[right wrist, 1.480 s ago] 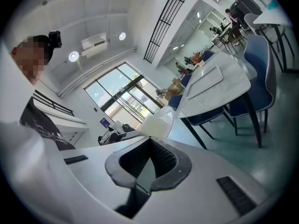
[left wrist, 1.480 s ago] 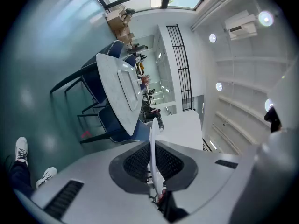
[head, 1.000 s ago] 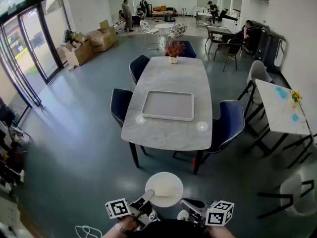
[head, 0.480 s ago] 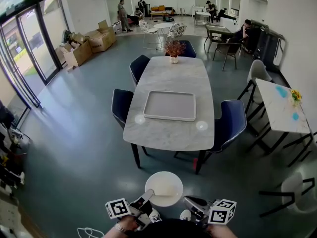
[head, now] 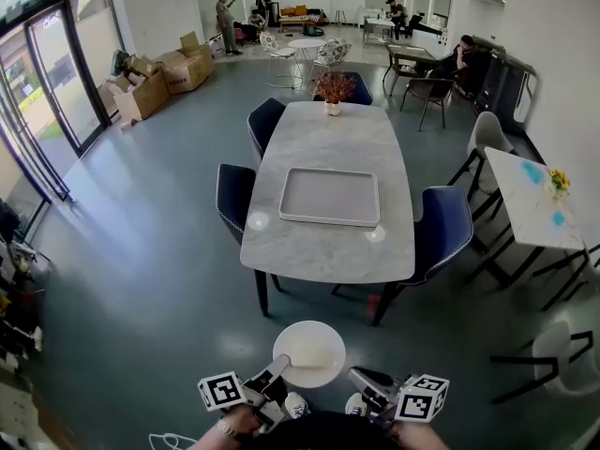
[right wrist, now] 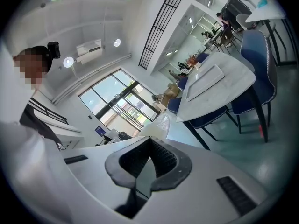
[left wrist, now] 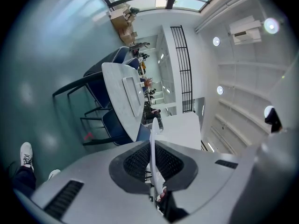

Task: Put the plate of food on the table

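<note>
**Plate up in L gripper, short of table**

I've got the L gripper (head: 279, 367) pinching the near-left rim of the white plate (head: 309, 352). There's food on it, and it's held over the floor (head: 159, 279), close to me. R gripper (head: 357, 377) sits just beside the plate's right rim, jaws pressed together at the tips; can't tell if they nip it. Marble table (head: 328, 139) is farther out w/ a grey tray (head: 330, 197) at centre and blue chairs (head: 444, 228) round it.

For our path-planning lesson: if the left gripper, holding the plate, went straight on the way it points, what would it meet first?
Probably the near end of the marble table, with only bare floor before it. The left gripper is shut on the plate; depth is hard to judge.
</note>
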{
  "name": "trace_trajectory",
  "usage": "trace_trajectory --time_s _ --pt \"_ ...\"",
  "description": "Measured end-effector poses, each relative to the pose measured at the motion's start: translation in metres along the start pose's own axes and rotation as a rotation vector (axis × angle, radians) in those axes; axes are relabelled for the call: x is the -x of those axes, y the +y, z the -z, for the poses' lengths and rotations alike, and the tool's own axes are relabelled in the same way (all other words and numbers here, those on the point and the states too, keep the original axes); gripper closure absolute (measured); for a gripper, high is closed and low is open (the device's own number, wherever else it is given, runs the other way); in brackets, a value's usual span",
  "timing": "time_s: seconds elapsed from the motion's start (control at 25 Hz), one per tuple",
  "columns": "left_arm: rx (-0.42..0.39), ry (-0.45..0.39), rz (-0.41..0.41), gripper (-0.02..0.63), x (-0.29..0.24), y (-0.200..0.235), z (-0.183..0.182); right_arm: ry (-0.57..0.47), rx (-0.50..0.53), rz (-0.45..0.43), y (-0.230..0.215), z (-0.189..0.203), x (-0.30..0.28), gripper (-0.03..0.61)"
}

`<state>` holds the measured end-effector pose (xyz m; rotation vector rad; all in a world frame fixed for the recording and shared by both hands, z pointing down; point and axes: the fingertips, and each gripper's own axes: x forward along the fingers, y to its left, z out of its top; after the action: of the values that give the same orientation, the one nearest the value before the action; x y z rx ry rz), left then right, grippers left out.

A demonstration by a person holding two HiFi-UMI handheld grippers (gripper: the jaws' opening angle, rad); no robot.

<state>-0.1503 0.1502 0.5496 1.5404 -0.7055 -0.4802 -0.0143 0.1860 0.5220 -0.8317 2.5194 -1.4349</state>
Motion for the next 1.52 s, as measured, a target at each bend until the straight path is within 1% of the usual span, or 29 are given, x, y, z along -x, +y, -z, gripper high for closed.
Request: trace_trajectory --time_s 0.36,0.64,0.84,1.08,1.16,1.32,1.52 --pt "0.002 0.004 0.001 0.591 0.025 0.012 -0.034 -0.019 -0.021 0.01 0.009 0.013 -0.039 0.568" --pt "0.011 -0.027 0.003 0.591 0.037 0.017 -0.047 0.003 -0.026 -0.002 0.013 0.014 -0.056 0.568" --pt "0.034 -0.063 -0.013 0.591 0.035 0.024 -0.055 0.029 -0.037 -0.018 0.005 0.007 -0.066 0.568" --pt "0.036 -0.116 -0.038 0.591 0.018 0.025 -0.071 0.058 -0.04 -0.05 -0.01 -0.02 -0.077 0.568" --pt "0.032 -0.126 -0.042 0.591 0.005 0.023 -0.076 0.061 -0.039 -0.056 -0.019 -0.034 -0.078 0.568" --pt "0.021 -0.14 -0.046 0.591 -0.028 0.016 -0.086 0.07 -0.004 -0.054 -0.035 -0.071 -0.079 0.568" --pt "0.036 -0.147 -0.06 0.591 -0.079 0.014 -0.091 0.07 -0.06 -0.08 -0.067 -0.106 -0.075 0.568"
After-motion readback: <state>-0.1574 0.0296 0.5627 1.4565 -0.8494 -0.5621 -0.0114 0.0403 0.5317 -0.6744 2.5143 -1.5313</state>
